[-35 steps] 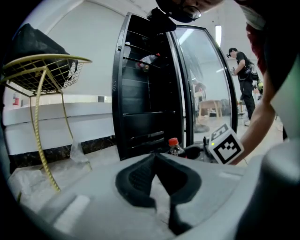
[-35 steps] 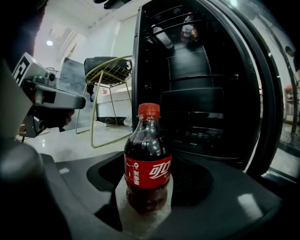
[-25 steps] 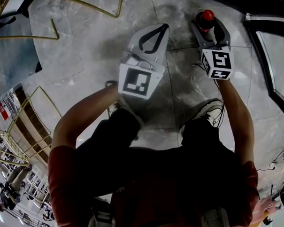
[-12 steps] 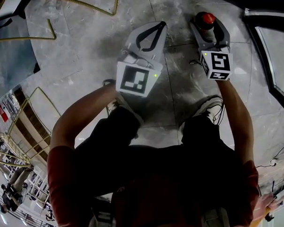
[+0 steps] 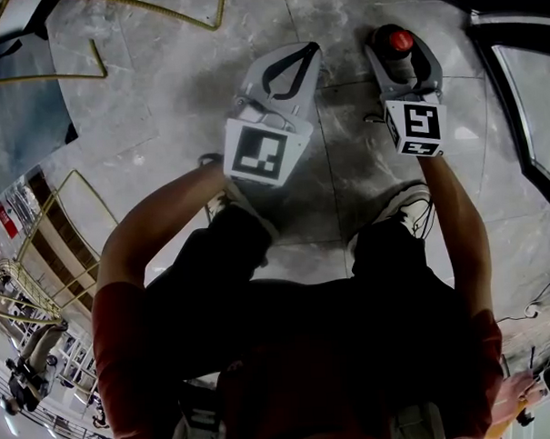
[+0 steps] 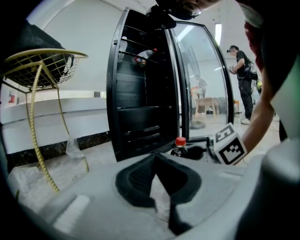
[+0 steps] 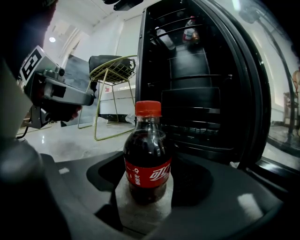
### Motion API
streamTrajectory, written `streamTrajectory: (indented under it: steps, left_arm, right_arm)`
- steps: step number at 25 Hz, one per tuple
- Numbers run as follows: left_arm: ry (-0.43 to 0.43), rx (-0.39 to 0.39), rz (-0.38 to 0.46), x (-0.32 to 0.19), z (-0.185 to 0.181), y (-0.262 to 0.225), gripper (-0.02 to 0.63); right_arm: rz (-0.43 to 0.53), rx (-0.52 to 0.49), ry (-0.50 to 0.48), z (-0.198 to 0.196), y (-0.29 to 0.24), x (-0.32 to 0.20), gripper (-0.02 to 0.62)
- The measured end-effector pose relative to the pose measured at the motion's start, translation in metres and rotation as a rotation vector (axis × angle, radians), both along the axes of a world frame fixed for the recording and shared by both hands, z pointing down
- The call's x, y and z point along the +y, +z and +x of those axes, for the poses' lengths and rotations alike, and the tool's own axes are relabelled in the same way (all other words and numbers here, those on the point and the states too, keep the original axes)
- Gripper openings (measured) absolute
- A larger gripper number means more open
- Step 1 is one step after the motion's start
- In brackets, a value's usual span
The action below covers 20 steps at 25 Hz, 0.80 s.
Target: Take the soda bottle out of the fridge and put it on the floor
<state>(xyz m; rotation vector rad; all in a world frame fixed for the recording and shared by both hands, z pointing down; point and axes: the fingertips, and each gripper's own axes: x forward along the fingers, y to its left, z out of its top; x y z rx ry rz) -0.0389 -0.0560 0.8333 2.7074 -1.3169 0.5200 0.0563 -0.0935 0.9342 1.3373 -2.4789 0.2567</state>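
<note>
right tool [image 7: 152, 172]: grips soda bottle [image 7: 147, 152] (upright) | left tool [image 6: 155, 157]: closed, empty | fridge [image 7: 197, 101]: open

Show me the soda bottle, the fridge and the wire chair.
soda bottle [image 7: 147, 171]: right gripper view, red label.
fridge [image 7: 194, 101]: right gripper view, dark interior.
wire chair [image 6: 40, 70]: left gripper view, mesh seat.

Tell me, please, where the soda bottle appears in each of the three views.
Head view: the soda bottle is at top right, red cap up, between the right gripper's jaws.
Left gripper view: low, right of centre, in front of the fridge.
Right gripper view: dead centre, large, between the jaws.
Shared landmark: the open black fridge, behind the bottle in both gripper views.
</note>
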Motion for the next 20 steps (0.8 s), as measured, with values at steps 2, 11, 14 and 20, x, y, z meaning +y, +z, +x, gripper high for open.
streamTrajectory:
  steps: [2, 11, 14, 20]
  left_arm:
    - [0.0, -0.001, -0.002, -0.0005, 0.0001, 0.0002, -0.003]
    - [-0.003, -0.009, -0.024, -0.0009, -0.0009, 0.005, -0.003]
    - [0.004, -0.007, -0.018, -0.0008, 0.0012, 0.0042, -0.002]
    - [0.002, -0.02, -0.034, -0.0007, -0.0037, 0.0088, -0.002]
  right_arm:
    - [0.001, 0.001, -0.001, 0.0, -0.0002, -0.0003, 0.299]
    - [0.013, 0.0, -0.005, 0.0008, -0.0007, -0.0015, 0.3]
    - [0.003, 0.005, -0.008, 0.0004, -0.0003, -0.0004, 0.301]
    - [-0.018, -0.013, 0.021, 0.0016, -0.0051, 0.0026, 0.321]
